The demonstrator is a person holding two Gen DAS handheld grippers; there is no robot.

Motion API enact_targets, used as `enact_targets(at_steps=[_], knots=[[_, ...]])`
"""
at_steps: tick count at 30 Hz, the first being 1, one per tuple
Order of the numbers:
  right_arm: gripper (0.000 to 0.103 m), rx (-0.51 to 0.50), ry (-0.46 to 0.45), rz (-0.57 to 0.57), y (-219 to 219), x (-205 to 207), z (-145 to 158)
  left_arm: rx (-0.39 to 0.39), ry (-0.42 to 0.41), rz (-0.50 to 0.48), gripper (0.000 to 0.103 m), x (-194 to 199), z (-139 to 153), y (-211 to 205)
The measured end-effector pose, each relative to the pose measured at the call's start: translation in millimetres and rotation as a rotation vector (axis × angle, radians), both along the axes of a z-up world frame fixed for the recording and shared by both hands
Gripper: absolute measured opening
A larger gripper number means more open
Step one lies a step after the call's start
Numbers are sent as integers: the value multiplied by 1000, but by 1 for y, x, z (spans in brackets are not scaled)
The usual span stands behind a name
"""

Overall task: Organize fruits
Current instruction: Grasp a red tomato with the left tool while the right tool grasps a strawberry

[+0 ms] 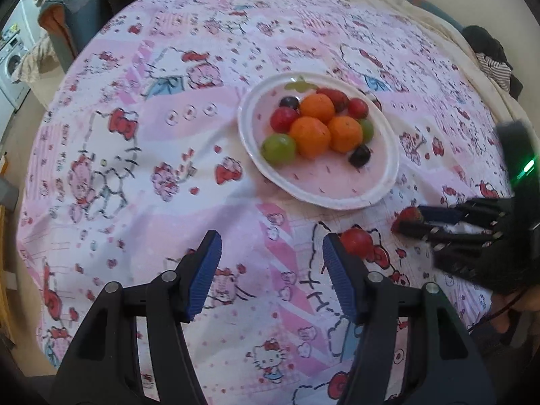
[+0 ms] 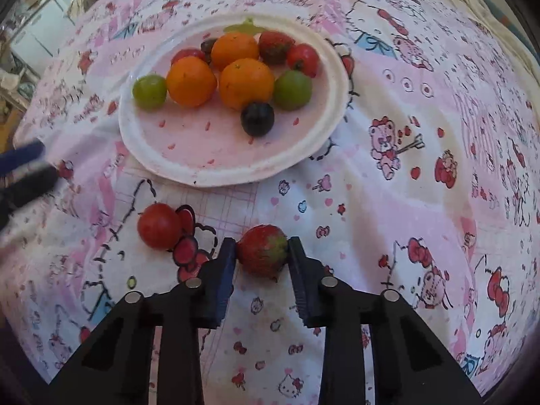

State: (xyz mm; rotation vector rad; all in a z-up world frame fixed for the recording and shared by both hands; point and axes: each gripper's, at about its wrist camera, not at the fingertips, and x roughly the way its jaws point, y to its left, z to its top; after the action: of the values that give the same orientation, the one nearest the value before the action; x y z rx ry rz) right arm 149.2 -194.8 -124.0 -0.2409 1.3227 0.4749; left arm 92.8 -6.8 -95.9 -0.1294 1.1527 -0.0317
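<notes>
A white paper plate [image 1: 341, 199] [image 2: 189, 162] on the patterned cloth holds three oranges [image 2: 246, 82], green grapes [image 2: 292, 89], dark grapes [image 2: 257, 118], cherry tomatoes and a strawberry. My right gripper [image 2: 261, 251] [image 1: 410, 221] is shut on a loose strawberry [image 2: 262, 250] [image 1: 408, 214] lying on the cloth in front of the plate. A loose cherry tomato [image 2: 158, 226] [image 1: 357, 241] rests to the strawberry's left. My left gripper [image 1: 271, 253] hangs open above the cloth with nothing between its fingers; the tomato sits just outside its right pad [image 1: 337, 270].
A pink and white cartoon-print cloth [image 1: 135, 168] covers the surface. A washing machine [image 1: 13, 64] and a grey chair [image 1: 77, 17] stand at the far left. Dark and striped clothes [image 1: 492, 57] lie at the far right edge.
</notes>
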Motion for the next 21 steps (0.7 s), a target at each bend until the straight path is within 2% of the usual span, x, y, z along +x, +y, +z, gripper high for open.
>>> enact_targets(at_steps=[2,4,7,14,16,18,19,21], knots=[[31,38,-2,-22,-8,1,11,1,19,-17,59,0,-7,-6],[26,91,5,-52,-18,2,21,4,31,-30,59,0,-13,-13],[26,152,22,-106,-35,4,29,-3,41,-59,59,4,-19,-26],[26,189,75,-221,-52,12,18,-31,67,-158,59,19,-32,-60],[29,210,96,-246,-54,16,15,-35,79,-172,58,22,-37,-67],[29,228,114,-257,-54,18,12,-23,91,-184,52,25,-45,-73],[30,233,117,-258,-53,19,11,-18,100,-189,37,27,-48,-75],[30,224,118,-245,-47,21,6,-15,112,-200,34,28,-53,-77]])
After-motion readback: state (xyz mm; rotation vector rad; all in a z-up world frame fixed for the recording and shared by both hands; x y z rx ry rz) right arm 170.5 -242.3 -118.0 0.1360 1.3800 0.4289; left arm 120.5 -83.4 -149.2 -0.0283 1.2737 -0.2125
